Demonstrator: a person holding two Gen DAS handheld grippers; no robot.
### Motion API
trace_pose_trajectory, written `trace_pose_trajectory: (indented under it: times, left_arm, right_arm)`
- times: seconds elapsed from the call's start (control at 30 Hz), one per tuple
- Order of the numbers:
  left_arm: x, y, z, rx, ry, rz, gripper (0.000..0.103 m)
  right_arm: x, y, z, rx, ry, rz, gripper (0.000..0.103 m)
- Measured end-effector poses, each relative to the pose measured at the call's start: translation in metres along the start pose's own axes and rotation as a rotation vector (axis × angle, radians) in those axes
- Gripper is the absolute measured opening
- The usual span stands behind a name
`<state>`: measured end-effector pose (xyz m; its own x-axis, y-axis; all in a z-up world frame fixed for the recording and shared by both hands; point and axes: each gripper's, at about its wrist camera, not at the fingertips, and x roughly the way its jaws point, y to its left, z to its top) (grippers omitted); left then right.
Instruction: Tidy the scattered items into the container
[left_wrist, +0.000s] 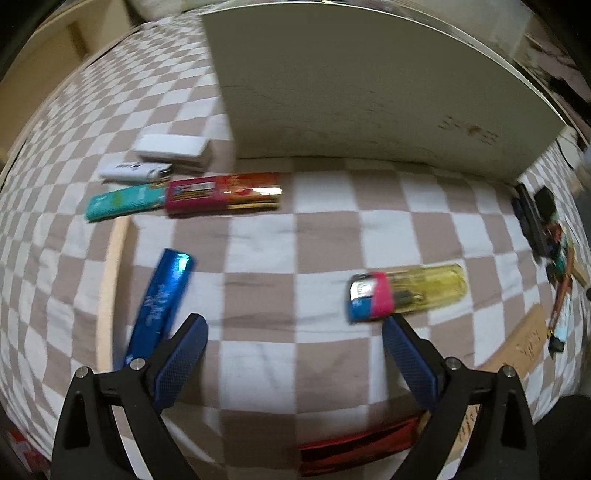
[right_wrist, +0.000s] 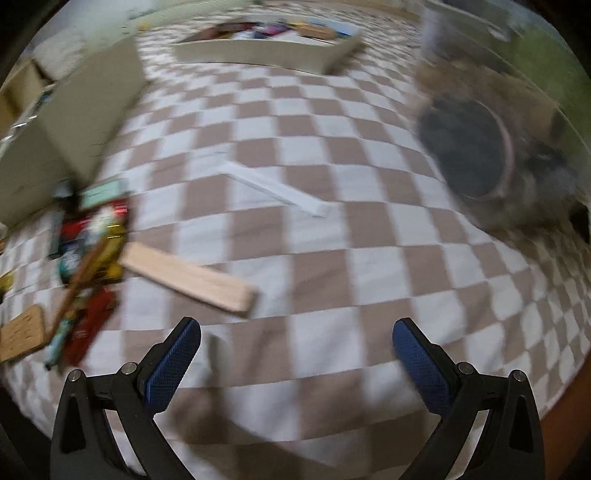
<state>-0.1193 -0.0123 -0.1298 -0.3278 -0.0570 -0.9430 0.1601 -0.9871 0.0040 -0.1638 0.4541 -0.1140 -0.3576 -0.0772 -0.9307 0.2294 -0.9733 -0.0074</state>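
In the left wrist view my left gripper (left_wrist: 294, 319) hangs open over the checked cloth, with nothing between its fingers. A yellow lighter (left_wrist: 424, 290) with a pink and blue band lies just beyond the right fingertip. A shiny blue bar (left_wrist: 162, 302) lies beside the left finger. Farther off lie a red-gold pack (left_wrist: 225, 194), a teal pack (left_wrist: 123, 203), a white lighter (left_wrist: 135, 171) and a white box (left_wrist: 171, 149). My right gripper (right_wrist: 295, 325) is also open and empty. A beige container (right_wrist: 258, 55) holding several items stands at the back of the right wrist view.
A tall beige box wall (left_wrist: 351, 92) rises behind the items. A red packet (left_wrist: 362, 446) lies under the left gripper. A wooden block (right_wrist: 192, 280), a white strip (right_wrist: 277, 188) and a heap of packets (right_wrist: 92, 240) lie on the cloth. A dark round object (right_wrist: 469, 147) sits at the right.
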Motion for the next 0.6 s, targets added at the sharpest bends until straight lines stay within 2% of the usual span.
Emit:
trace_pose_trajectory:
  times: [0.1, 0.17, 0.3, 0.4, 0.47, 0.6]
  left_arm:
    - [-0.001, 0.002, -0.001, 0.001, 0.0, -0.007, 0.097]
    - [-0.003, 0.002, -0.004, 0.011, -0.002, -0.021, 0.097]
    - [-0.006, -0.002, -0.007, 0.03, -0.01, -0.073, 0.097]
    - [-0.006, -0.005, -0.006, 0.031, -0.014, -0.119, 0.097]
    - [-0.005, -0.005, -0.005, 0.027, -0.017, -0.13, 0.097]
    - [-0.003, -0.004, -0.002, 0.025, -0.02, -0.128, 0.097]
  right_arm:
    - [-0.003, 0.014, 0.007, 0.032, 0.002, 0.069, 0.103]
    - [0.016, 0.014, 0.031, 0.075, 0.014, 0.104, 0.103]
    - [0.03, 0.026, 0.048, 0.13, 0.029, 0.125, 0.103]
    - [0.037, 0.023, 0.052, 0.205, 0.04, 0.188, 0.103]
    - [0.046, 0.022, 0.06, 0.242, 0.058, 0.181, 0.103]
    - [0.051, 0.034, 0.065, 0.208, 0.067, 0.11, 0.103]
